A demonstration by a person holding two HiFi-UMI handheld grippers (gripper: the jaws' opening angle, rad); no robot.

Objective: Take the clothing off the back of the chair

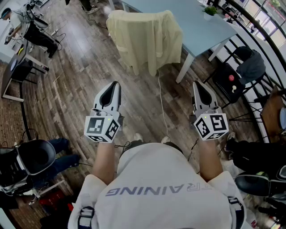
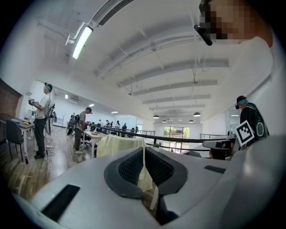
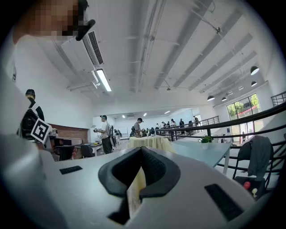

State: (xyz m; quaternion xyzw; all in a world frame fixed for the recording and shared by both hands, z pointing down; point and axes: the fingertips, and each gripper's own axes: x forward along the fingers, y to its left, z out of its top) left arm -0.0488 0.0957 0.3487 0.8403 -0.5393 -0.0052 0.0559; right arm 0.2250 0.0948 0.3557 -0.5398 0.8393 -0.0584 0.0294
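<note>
Nearest, at the bottom of the head view, is the person's shirt. Its grey print, seen upside down from here, reads "TRAINING". Just above it the two hands hold the grippers level over the wooden floor.

The left gripper at centre left has its jaws pressed together with nothing between them, and its own view confirms the pads meet. The right gripper at centre right is closed and empty in the same way. Each carries a cube of black-and-white square markers, which bear patterns but no words. A thin white cable runs along the floor between the two.

Farther off, at the upper centre of the head view, the clothing hangs over the back of the chair. It is a pale yellow garment that covers the chair so fully that the frame beneath is hidden. It stands well apart from both grippers, directly ahead of them, next to a light blue desk with a small plant on it.

The garment looks thin, soft and light, so it should sag and slide rather than hold a shape. The best hold is probably the top fold along the chair back, one gripper near each shoulder, with both opened first. Lifting upward should clear the back without snagging. I can read no label on it.
</note>
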